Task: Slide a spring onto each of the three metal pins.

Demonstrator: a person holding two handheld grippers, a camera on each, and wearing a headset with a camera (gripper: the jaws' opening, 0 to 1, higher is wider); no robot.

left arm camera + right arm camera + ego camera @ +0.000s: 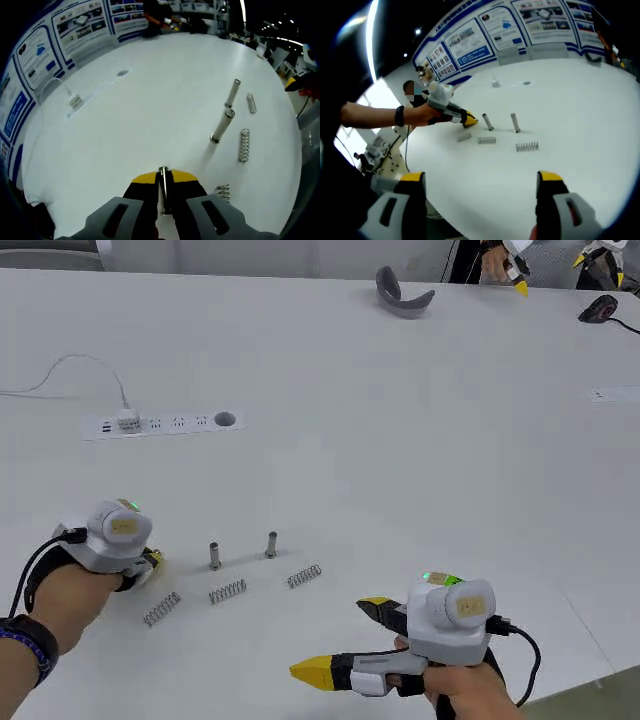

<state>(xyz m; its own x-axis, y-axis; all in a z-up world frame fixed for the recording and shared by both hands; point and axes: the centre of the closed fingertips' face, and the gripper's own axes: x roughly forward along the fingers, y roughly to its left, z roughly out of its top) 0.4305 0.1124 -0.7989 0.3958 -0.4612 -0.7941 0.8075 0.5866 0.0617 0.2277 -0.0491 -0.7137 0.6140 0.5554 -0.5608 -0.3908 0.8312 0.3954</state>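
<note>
**Head view.** My left gripper [150, 560] was low over the white table [400, 440], at the left end of the work. From this angle I could not tell how its jaws stood. My right gripper [342, 637] was near the front edge with its jaws spread wide and nothing between them. Two pins stood upright on the table: the near pin [215, 556] close to my left gripper, and the far pin [271, 545] just beyond it. Three springs lay flat in a row in front of the pins: the first spring [162, 608], the middle spring [228, 591] and the third spring [304, 576]. None touched a pin. A power strip [160, 424] lay further back.

**Left gripper view.** My left jaws were closed on the held pin [162, 187], clamped between the yellow tips. The near pin [223, 125] and the far pin [232, 93] stood ahead to the right. The middle spring [244, 145] and the third spring [251, 103] lay beside them. The first spring [223, 190] lay closest to my jaws.

**Right gripper view.** My right jaws stood well apart and empty. My left gripper [467, 120] was near the near pin [488, 122], with the far pin [514, 123] to its right. The first spring [464, 137], the middle spring [487, 140] and the third spring [527, 146] lay flat on the near side of the pins.
</note>
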